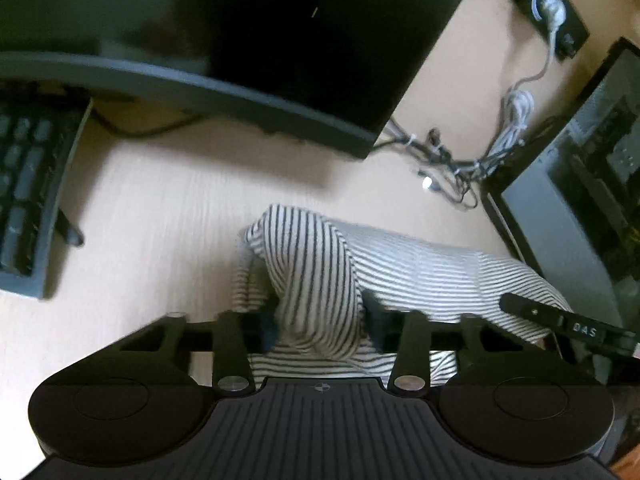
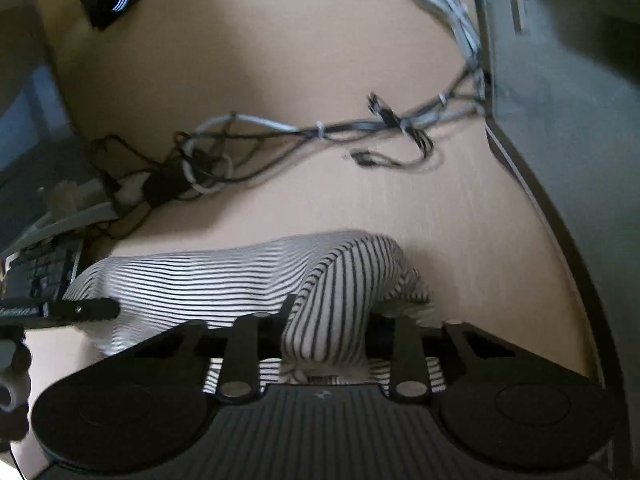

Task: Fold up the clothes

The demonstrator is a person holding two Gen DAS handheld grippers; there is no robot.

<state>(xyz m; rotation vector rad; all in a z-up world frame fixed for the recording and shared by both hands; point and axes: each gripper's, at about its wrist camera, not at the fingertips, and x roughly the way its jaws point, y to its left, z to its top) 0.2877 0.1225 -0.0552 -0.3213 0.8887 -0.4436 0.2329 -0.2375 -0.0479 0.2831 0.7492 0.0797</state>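
Left gripper (image 1: pixel 320 320) is pinching a raised fold of the striped shirt (image 1: pixel 420 268), its jaws drawn in against the cloth. Right gripper (image 2: pixel 326 328) is clamping another bunched fold of the same shirt in the same way. Between the two grips, the shirt is lying on the pale desk (image 1: pixel 160 208), near its front edge. Beyond it, a monitor (image 1: pixel 300 40) is standing at the far side, a keyboard (image 1: pixel 28 184) is sitting at far left, and tangled cables (image 2: pixel 304 132) are trailing towards the right.
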